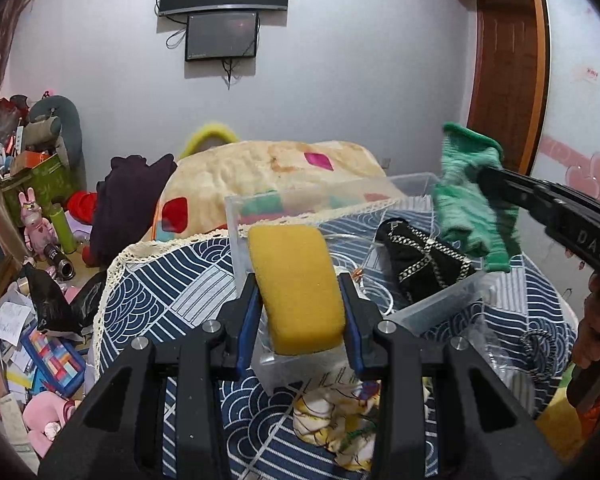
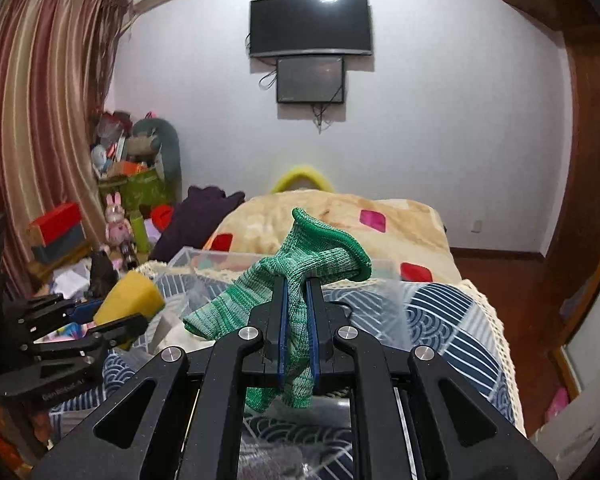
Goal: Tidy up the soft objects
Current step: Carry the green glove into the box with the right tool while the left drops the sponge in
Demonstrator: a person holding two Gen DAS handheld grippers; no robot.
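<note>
My left gripper [image 1: 300,296] is shut on a yellow sponge [image 1: 296,284] and holds it above the near end of a clear plastic box [image 1: 440,304]. My right gripper [image 2: 297,292] is shut on a green knitted sock [image 2: 300,264], held over the box. In the left wrist view the sock [image 1: 472,208] hangs over the box's right side from the right gripper [image 1: 488,180]. A black cloth with a chain pattern [image 1: 424,264] lies inside the box. The sponge [image 2: 130,294] and the left gripper [image 2: 112,320] show at the left of the right wrist view.
The box stands on a blue-and-white patterned cloth [image 1: 172,280] with a lace edge. A floral cloth [image 1: 340,420] lies near me. Behind is a cream blanket [image 1: 268,172] and a dark purple garment [image 1: 128,200]. Toys and papers litter the floor [image 1: 32,320] at the left.
</note>
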